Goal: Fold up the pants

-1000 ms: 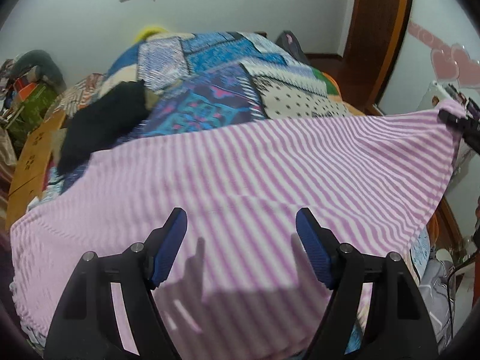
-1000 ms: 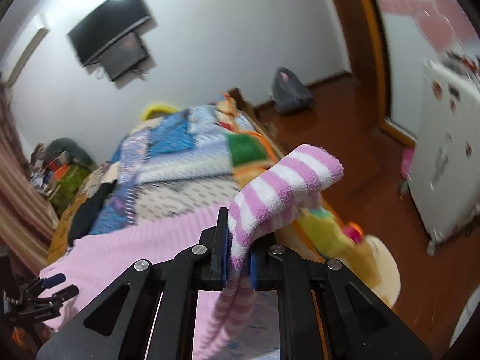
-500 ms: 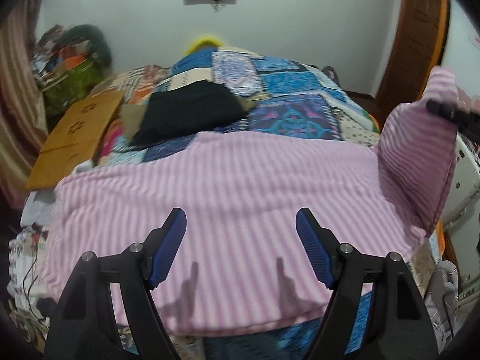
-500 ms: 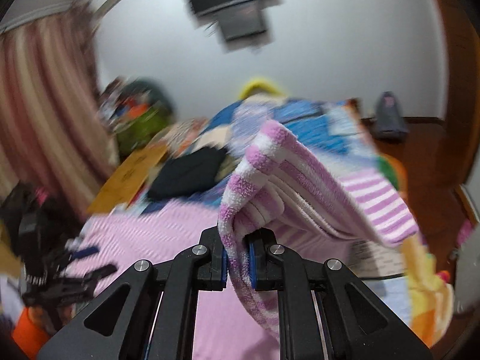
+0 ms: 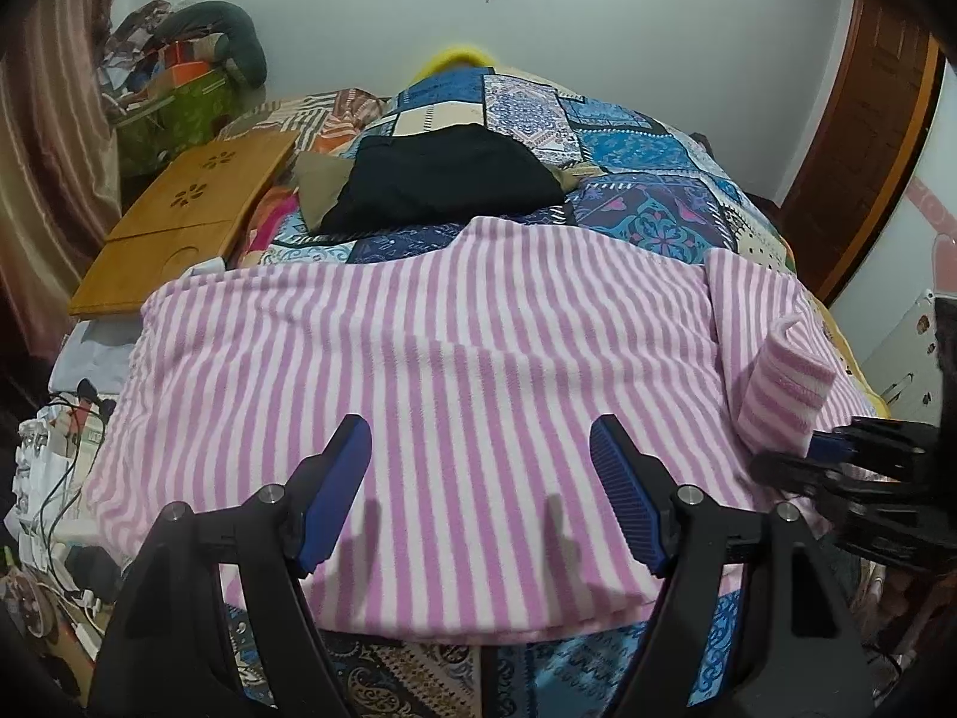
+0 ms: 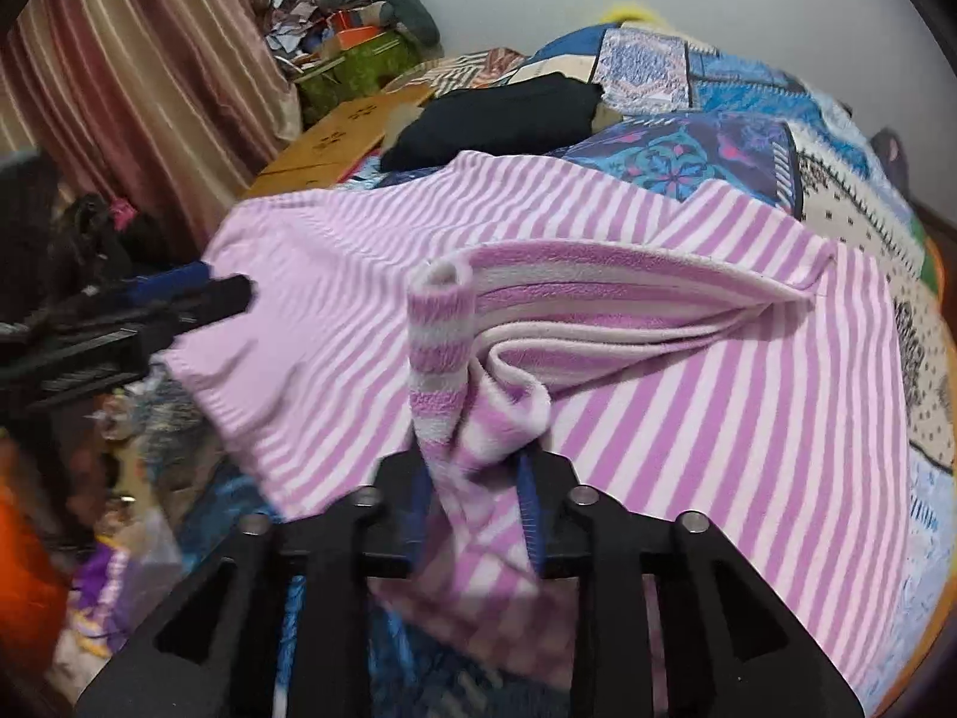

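The pink-and-white striped fleece pants (image 5: 430, 359) lie spread across the patchwork bed. My left gripper (image 5: 481, 472) is open and empty, hovering just above the near part of the pants. My right gripper (image 6: 475, 478) holds a bunched fold of the pants (image 6: 442, 359), its jaws spread a little around the cloth, low over the right side. In the left wrist view the right gripper (image 5: 837, 449) is at the right edge with the lifted cuff (image 5: 783, 383). In the right wrist view the left gripper (image 6: 179, 299) shows at the left.
A black garment (image 5: 442, 179) lies on the patchwork quilt (image 5: 634, 179) beyond the pants. A wooden lap tray (image 5: 179, 221) sits at the bed's left. Clutter and cables (image 5: 54, 478) fill the floor at the left. A door (image 5: 861, 137) stands at the right.
My right gripper has swung the held pant end from high on the right down and over onto the spread pants. The left gripper stayed open above the cloth, its view turning leftward.
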The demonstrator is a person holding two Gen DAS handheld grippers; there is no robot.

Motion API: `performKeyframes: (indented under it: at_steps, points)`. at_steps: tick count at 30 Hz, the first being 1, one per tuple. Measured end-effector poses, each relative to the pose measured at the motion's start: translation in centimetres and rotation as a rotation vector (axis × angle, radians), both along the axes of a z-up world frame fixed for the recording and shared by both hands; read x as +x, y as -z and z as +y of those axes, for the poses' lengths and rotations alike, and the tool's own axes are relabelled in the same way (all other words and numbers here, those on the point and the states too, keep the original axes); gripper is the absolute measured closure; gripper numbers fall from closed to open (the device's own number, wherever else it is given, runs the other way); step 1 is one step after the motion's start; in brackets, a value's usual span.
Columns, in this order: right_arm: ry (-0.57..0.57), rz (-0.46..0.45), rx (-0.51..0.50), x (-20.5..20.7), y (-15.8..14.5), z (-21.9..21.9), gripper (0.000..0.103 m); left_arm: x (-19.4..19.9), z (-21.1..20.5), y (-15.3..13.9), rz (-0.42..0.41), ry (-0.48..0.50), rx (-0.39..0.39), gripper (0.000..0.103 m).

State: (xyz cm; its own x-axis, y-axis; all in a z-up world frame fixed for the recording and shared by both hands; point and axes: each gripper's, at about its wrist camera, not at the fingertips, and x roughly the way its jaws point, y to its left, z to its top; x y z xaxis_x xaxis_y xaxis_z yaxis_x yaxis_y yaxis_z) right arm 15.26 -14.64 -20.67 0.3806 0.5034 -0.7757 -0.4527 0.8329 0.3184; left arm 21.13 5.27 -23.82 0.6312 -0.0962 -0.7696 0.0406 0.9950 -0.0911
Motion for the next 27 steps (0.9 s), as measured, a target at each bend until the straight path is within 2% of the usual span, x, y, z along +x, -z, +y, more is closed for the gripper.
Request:
performKeyframes:
  at_steps: [3, 9, 12, 16, 20, 21, 25, 27]
  points:
    - [-0.016, 0.013, 0.018, -0.3, -1.1, -1.6, 0.072, 0.7, -1.1, -0.4, -0.014, 0.016, 0.005, 0.027]
    - [0.007, -0.025, -0.043, -0.3, -3.3, -5.9, 0.067, 2.7, -3.5, -0.8, -0.031, 0.047, 0.02, 0.027]
    - [0.037, -0.033, -0.119, 1.4, -3.1, -7.8, 0.059, 4.0, -4.5, -0.4, -0.023, 0.057, 0.013, 0.027]
    - [0.058, 0.029, -0.181, 5.4, -0.6, -9.5, 0.059, 5.5, -5.5, 0.4, -0.009, 0.067, 0.018, 0.027]
    - [0.026, 0.09, -0.216, 8.7, 2.5, -8.2, 0.059, 6.5, -5.5, 1.4, 0.004, 0.065, 0.034, 0.027]
    - [0.022, 0.083, -0.217, 9.1, 2.7, -7.7, 0.056, 6.6, -5.3, 1.7, 0.005, 0.061, 0.043, 0.027]
    - [-0.039, 0.008, -0.261, 11.2, 2.7, -3.4, 0.055, 7.1, -3.7, 2.7, 0.023, 0.032, 0.064, 0.027]
    - [-0.079, -0.019, -0.242, 12.2, 2.3, -1.3, 0.056, 7.3, -3.0, 3.0, 0.031, 0.013, 0.064, 0.027]
